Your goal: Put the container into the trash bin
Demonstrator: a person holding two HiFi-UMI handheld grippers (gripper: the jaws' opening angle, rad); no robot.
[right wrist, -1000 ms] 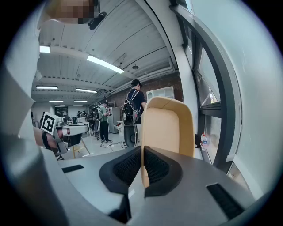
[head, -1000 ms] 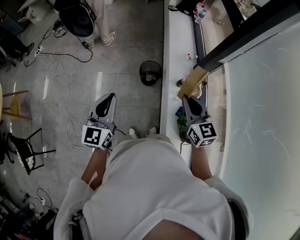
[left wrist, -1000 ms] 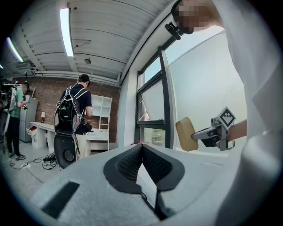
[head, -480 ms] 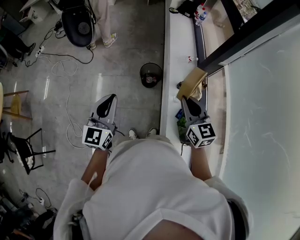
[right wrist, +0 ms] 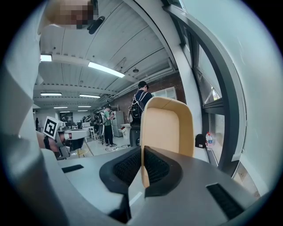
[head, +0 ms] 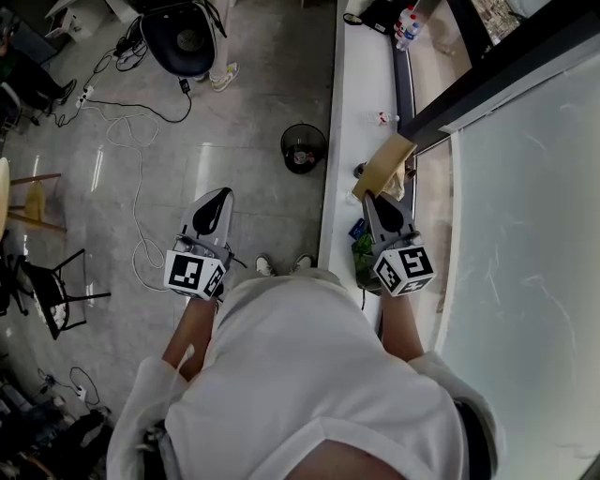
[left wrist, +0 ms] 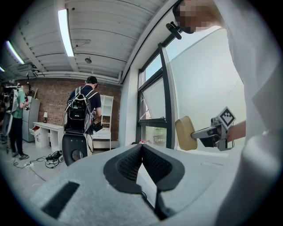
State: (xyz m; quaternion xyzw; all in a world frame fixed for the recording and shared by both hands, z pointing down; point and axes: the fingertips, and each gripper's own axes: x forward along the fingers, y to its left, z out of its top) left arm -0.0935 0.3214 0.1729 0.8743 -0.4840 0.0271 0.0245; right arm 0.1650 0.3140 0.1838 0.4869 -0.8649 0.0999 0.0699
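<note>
Container (right wrist: 169,128), a tan shallow tray with rounded corners, is gripped by the right gripper (right wrist: 142,152): the two black ribbed pads are clenched on one thin wall of it. The tray stands on end beyond the jaws with its hollow side showing. In the head view it hangs over the white counter (head: 349,103), out past the gripper's tip and close to the black window frame (head: 487,80).

The left gripper (left wrist: 141,148) is out over the grey floor (head: 253,103) at the person's other side. Its pads are pressed together at the tips with nothing between them. Both grippers reach forward from the person's white-sleeved arms, and the toes of the person's shoes (head: 281,265) show on the floor between them, just beside the counter's edge.

Under the right gripper a green thing (head: 363,249) lies on the counter; what it is I cannot tell.

Farther ahead, the trash bin (head: 303,147), a black wire basket with some scraps in it, stands on the floor just beside the counter's left edge. It is well apart from the tray, lower and to its left.

Beyond that, white and black cables (head: 131,141) trail over the floor. At the counter's far end stand some bottles (head: 403,19). The left gripper view shows another person with a backpack (left wrist: 84,110) standing near a brick wall (left wrist: 48,99).
</note>
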